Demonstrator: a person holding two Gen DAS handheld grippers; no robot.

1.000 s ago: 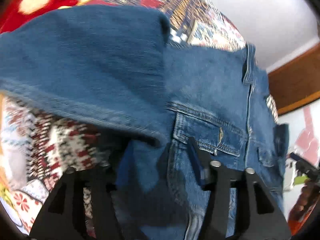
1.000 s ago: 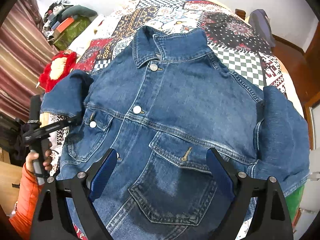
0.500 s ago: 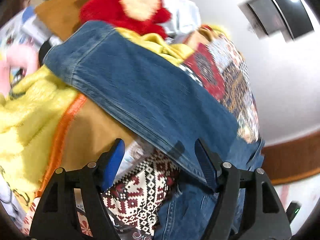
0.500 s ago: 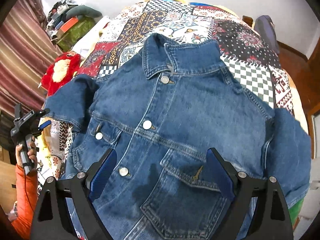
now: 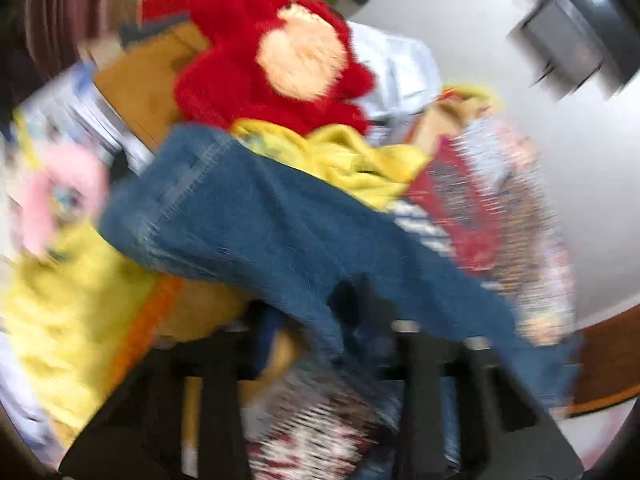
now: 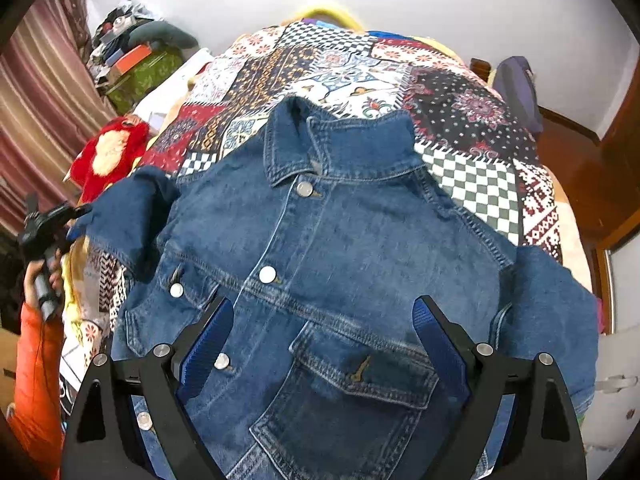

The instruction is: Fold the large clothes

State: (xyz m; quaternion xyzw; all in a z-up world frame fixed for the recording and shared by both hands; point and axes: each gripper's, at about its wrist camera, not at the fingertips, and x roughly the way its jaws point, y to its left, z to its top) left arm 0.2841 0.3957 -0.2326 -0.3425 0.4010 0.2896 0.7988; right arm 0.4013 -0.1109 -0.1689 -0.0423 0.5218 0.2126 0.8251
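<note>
Left gripper (image 5: pixel 316 336), half a second ago open, now pinches the jacket (image 6: pixel 340 280) sleeve (image 5: pixel 260 216) at the bed's (image 6: pixel 480 184) left edge; folding can begin. Right gripper (image 6: pixel 320 340) hovers open.

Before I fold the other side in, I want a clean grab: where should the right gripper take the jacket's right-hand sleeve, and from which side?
Take the sleeve at its cuff end, near the frame's lower right, coming in from the outer side. It lies bent down alongside the jacket body at the quilt edge, so that outer hem looks free to pinch. The right gripper hangs open over the chest pocket.
</note>
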